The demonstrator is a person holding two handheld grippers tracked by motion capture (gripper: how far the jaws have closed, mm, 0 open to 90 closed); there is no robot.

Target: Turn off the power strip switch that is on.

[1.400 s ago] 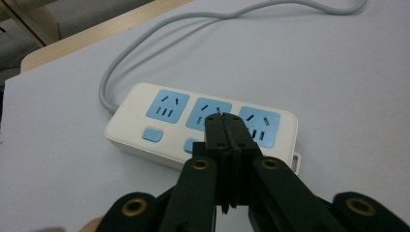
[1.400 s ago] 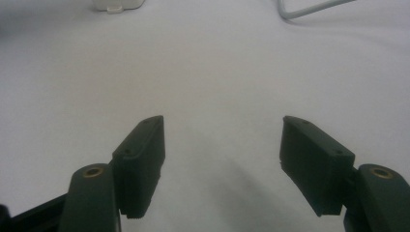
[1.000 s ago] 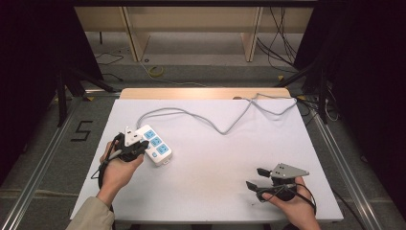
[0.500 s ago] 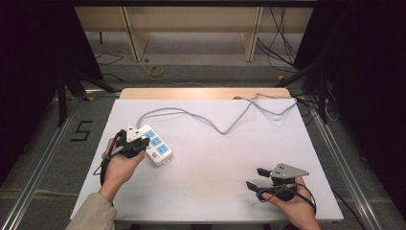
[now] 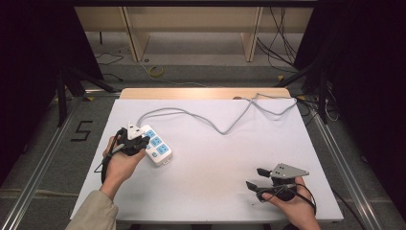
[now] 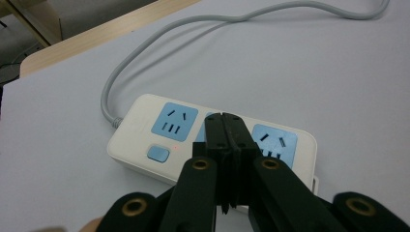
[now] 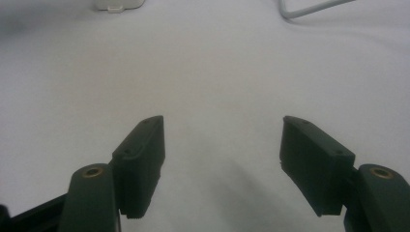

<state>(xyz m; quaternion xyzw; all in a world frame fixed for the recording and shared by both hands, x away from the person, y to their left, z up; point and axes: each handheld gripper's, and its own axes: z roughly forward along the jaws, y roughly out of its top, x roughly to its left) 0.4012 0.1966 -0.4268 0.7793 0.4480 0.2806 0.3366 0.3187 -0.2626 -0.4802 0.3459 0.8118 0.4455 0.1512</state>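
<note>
While spread white across the whole counter (image 5: 210, 158), bare surface up front. Grey cable (image 5: 225, 125) looping back from the power strip (image 5: 156, 146) near the left edge. Left claw (image 6: 226, 126) pinched fully together, tips over the strip's middle blue socket, gripping nothing; touching or not, hard to say. Right claw (image 7: 222, 159) gaping wide and empty, well apart from the strip.

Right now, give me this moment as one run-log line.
left gripper: shut, tips over power strip, nothing held | right gripper: open, above bare table | strip's cable: slack across table
</note>
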